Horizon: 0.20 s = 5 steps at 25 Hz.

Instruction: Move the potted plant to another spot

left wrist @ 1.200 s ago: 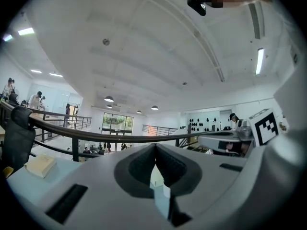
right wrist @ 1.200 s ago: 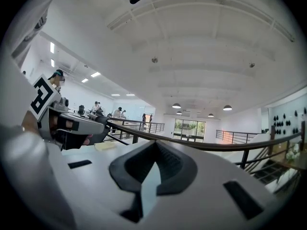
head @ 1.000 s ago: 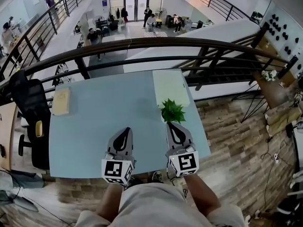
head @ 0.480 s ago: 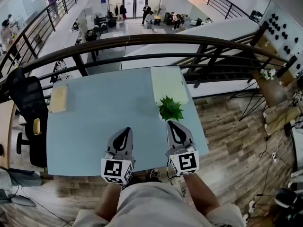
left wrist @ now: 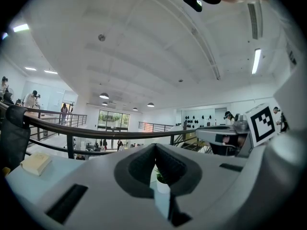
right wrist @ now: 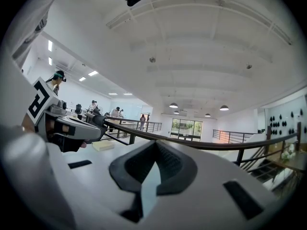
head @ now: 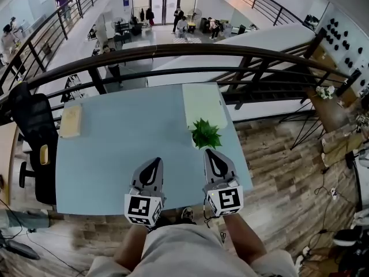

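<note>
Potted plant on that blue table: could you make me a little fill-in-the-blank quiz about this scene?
1. On the light blue table, the potted plant has ____ leaves.
2. The left gripper and right gripper both have their jaws ____.
3. The plant stands closest to the ____ gripper.
4. The tan block lies on the table's ____ side.
Missing words: green; shut; right; left.

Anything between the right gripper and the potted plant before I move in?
Nothing visible. In the head view the right gripper, jaws shut, points at the potted plant just ahead of it on the table, with no object between them. The pale mat lies beyond the plant, out of the way.
</note>
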Available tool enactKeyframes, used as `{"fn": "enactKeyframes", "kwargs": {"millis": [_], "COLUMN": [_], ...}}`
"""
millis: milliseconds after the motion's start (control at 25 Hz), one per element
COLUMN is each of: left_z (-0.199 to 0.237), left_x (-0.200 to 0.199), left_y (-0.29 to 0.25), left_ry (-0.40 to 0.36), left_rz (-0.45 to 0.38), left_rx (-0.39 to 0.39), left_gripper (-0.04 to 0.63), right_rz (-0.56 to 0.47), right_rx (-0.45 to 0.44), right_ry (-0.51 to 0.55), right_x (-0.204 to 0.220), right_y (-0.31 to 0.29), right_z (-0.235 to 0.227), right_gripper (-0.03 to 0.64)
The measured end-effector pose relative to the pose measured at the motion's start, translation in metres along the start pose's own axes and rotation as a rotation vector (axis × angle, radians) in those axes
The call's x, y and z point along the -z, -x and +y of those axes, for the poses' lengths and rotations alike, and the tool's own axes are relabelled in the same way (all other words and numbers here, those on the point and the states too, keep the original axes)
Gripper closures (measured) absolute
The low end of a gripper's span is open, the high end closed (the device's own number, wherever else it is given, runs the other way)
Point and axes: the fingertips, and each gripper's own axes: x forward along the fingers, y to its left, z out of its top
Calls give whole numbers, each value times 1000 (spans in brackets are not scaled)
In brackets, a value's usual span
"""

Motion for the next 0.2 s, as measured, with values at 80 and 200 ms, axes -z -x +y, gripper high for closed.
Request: {"fn": "enactKeyframes", "kwargs": {"millis": [80,200], "left_z": [-2,-6], "left_x": [0,0], "left_y": [1,2], "left_ry": [1,4], "left_rz": [-1,2], "left_rx": [2,5], "left_gripper": [584,584], "right_rz": [3,8], "right_rx": [-2,-6], "right_ry": [0,0], "right_x": [0,2], "right_y": [2,5], "right_z": [0,1], "right_gripper": [614,614]}}
